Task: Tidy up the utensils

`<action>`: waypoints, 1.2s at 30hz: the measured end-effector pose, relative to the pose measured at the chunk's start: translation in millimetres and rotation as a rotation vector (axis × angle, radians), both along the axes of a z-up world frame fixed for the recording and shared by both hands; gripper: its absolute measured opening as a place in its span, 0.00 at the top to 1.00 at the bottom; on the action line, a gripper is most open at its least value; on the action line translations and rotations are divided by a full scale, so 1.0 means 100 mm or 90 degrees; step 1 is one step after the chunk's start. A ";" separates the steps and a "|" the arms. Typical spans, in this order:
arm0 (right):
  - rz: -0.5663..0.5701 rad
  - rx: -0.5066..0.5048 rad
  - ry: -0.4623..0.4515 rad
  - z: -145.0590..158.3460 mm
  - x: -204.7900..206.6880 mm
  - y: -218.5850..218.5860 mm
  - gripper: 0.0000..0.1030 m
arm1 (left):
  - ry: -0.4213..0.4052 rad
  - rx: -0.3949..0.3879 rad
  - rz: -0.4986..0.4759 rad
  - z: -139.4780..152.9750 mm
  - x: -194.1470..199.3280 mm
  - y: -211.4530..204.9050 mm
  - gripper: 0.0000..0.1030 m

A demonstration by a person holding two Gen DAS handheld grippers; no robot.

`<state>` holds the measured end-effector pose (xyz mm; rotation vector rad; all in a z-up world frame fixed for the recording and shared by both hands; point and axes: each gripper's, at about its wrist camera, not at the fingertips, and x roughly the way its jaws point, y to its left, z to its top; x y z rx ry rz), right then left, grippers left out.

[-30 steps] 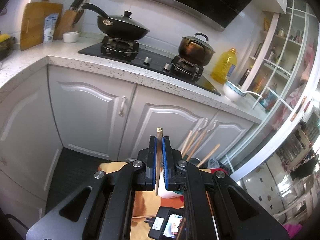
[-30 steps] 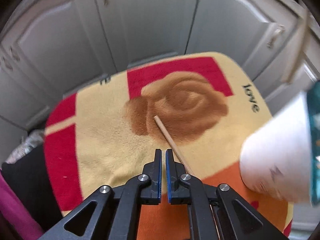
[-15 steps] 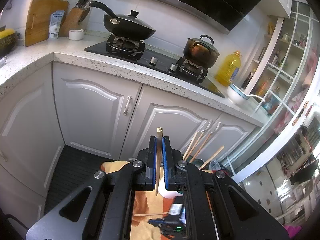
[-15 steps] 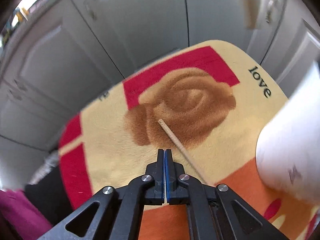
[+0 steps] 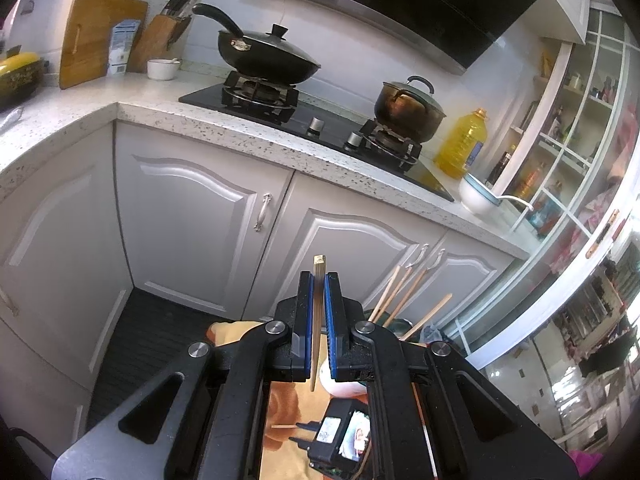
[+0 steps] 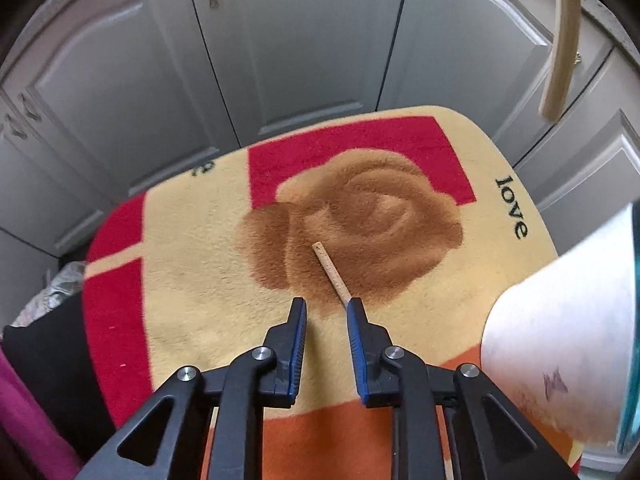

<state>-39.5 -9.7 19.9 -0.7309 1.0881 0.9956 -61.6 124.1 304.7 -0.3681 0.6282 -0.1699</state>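
Progress: partway, judging by the layout. Several chopsticks (image 5: 404,296) already upright in cup (image 5: 344,386); two not yet in.

Item 1: chopstick (image 5: 318,312), clamped upright in left hand-held gripper (image 5: 318,320), jaws closed on it, lifted above mat (image 6: 192,248), just left of cup. Not yet dropped in.

Item 2: loose chopstick (image 6: 330,274), flat on mat over rose print, near end just at right jaw tip. Right hand-held gripper (image 6: 326,312) pointing down at it, jaws just parted, nothing between them. Pickup pending.

Container: white cup, teal rim, at mat's right edge. Holds about four chopsticks, leaning rightward; exact count unclear. Interior hidden.

Remaining: grasp item 2, deposit both in cup.
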 end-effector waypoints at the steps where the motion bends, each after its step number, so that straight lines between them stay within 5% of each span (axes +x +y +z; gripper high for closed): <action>1: 0.001 0.003 -0.002 0.00 0.02 0.02 0.81 | 0.001 0.001 0.000 -0.01 0.01 0.00 0.96; 8: -0.002 -0.003 0.013 -0.09 0.18 0.16 0.81 | 0.012 -0.008 0.001 -0.10 0.06 0.00 0.96; 14: -0.023 0.027 0.052 0.06 0.19 -0.07 0.95 | 0.012 -0.006 -0.003 -0.09 0.07 -0.02 0.96; 21: -0.129 0.206 0.085 0.84 0.25 -0.90 0.95 | 0.003 -0.012 -0.019 -0.05 0.13 -0.14 0.96; 31: -0.274 0.456 0.056 1.97 0.26 -1.97 0.95 | -0.029 -0.010 -0.052 0.22 0.26 -0.45 0.96; 36: -0.288 0.494 -0.008 2.45 0.29 -2.08 0.95 | -0.030 0.017 -0.062 0.23 0.42 -0.68 0.96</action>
